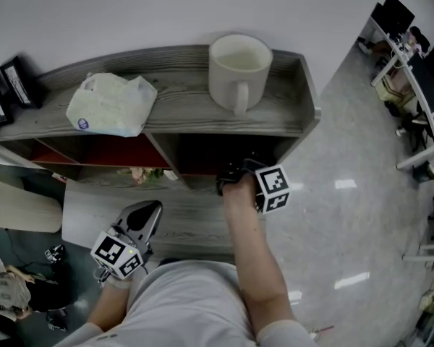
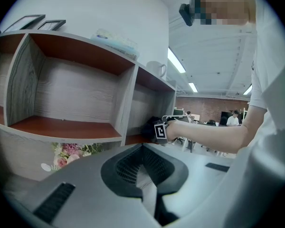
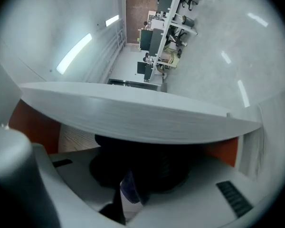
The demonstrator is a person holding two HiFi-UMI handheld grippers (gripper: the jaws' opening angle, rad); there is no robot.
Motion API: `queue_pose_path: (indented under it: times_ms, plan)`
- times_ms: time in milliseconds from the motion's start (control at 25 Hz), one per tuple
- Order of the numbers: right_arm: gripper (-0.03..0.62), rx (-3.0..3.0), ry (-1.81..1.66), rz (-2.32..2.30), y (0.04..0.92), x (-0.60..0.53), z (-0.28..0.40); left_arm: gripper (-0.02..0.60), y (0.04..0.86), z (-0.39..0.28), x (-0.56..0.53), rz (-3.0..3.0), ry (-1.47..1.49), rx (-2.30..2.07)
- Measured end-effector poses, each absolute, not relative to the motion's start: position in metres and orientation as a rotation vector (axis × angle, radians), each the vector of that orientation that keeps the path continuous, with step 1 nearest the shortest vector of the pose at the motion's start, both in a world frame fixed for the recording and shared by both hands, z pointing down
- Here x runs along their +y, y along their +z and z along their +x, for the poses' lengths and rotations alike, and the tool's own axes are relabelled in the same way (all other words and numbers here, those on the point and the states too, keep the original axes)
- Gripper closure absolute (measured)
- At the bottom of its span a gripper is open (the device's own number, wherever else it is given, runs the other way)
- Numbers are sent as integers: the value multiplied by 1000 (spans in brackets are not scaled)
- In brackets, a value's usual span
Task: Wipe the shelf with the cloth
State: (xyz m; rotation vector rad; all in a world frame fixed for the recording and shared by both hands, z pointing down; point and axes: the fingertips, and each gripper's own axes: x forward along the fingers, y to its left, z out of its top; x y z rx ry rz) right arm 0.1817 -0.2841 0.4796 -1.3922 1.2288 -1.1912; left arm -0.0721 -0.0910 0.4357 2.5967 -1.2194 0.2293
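- The dark bunched cloth (image 3: 152, 163) sits in the right-hand compartment of the grey wood-grain shelf (image 1: 181, 96), pinched in the right gripper (image 3: 131, 194) fingers.
- I judge it light, soft and limp (likely to fold under itself when pushed); best gripped deep on a gathered fold, leaving a wad past the tips to press on the board.
- The left gripper (image 1: 146, 215) hangs low before the shelf, its fingers pressed together on nothing.
- Writing: none readable; the white crinkled plastic packet (image 1: 110, 105) shows 1 small blue round mark, too small to read; the white ceramic mug (image 1: 239, 69) is plain.
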Motion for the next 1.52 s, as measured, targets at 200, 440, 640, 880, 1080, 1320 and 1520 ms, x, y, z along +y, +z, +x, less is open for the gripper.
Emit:
queue_pose_path:
  times_ms: [200, 440, 640, 880, 1080, 1320, 1520]
  plan:
    - [494, 1181, -1271, -1403, 496, -272, 181, 568, 437, -72, -89, 2598, 224, -1216]
    - [494, 1163, -1375, -1428, 505, -258, 178, 568, 438, -64, -88, 2610, 219, -1190]
    - [491, 1219, -1408, -1343, 502, -252, 172, 568, 438, -58, -86, 2622, 217, -1165]
    - [342, 1388, -1445, -1208, 487, -246, 152, 568, 440, -52, -83, 2631, 218, -1139]
    - [298, 1555, -1431, -1261, 485, -231, 145, 568, 441, -50, -83, 2635, 218, -1125]
    - [295, 1826, -1320, -1464, 482, -203, 141, 568, 444, -50, -82, 2630, 218, -1119]
    - [295, 2125, -980, -1718, 468, -194, 140, 568, 446, -49, -84, 2627, 218, -1112]
